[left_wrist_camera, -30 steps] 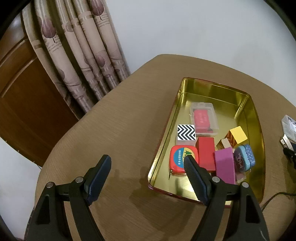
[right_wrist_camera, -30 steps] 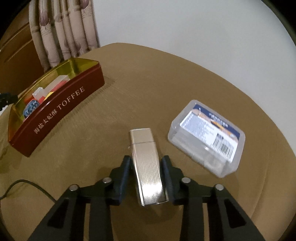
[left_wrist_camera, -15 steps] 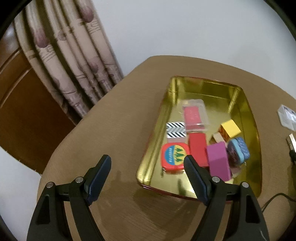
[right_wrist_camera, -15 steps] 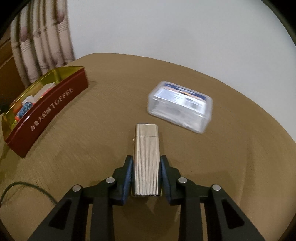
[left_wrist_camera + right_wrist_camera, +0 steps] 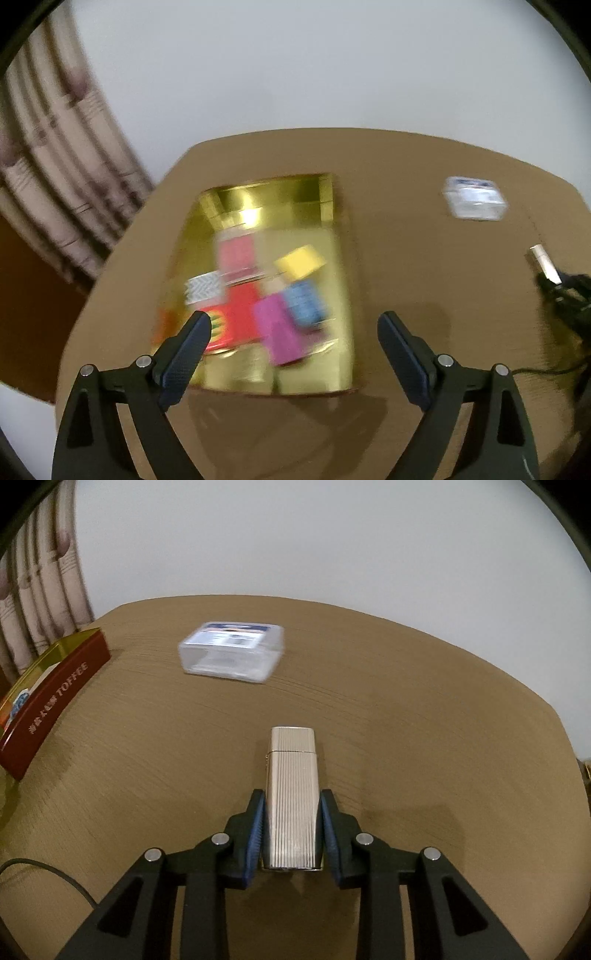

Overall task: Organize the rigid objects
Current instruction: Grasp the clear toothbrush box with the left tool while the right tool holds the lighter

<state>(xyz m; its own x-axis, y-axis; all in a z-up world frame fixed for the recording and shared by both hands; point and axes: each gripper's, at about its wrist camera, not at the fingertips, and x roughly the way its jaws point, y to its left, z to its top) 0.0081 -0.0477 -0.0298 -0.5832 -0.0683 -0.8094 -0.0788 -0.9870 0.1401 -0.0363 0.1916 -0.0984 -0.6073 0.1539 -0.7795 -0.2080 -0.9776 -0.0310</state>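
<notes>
My right gripper (image 5: 291,805) is shut on a ribbed silver lighter (image 5: 292,797) and holds it above the brown table. The lighter also shows at the right of the left wrist view (image 5: 545,263). A gold toffee tin (image 5: 328,195) with red outer walls (image 5: 55,698) holds several small coloured blocks and boxes, blurred in the left wrist view. My left gripper (image 5: 293,332) is open and empty, over the tin's near end. A clear plastic box (image 5: 231,651) with a printed label lies on the table beyond the lighter; it also shows in the left wrist view (image 5: 474,198).
A round brown table (image 5: 406,701) carries everything. A patterned curtain (image 5: 55,162) hangs at the far left, against a white wall. A black cable (image 5: 44,871) lies on the table at the near left of the right wrist view.
The left gripper has swung right, so the tin now sits between its fingers. The right gripper has turned right with the lighter; the plastic box moved from right to upper left in its view.
</notes>
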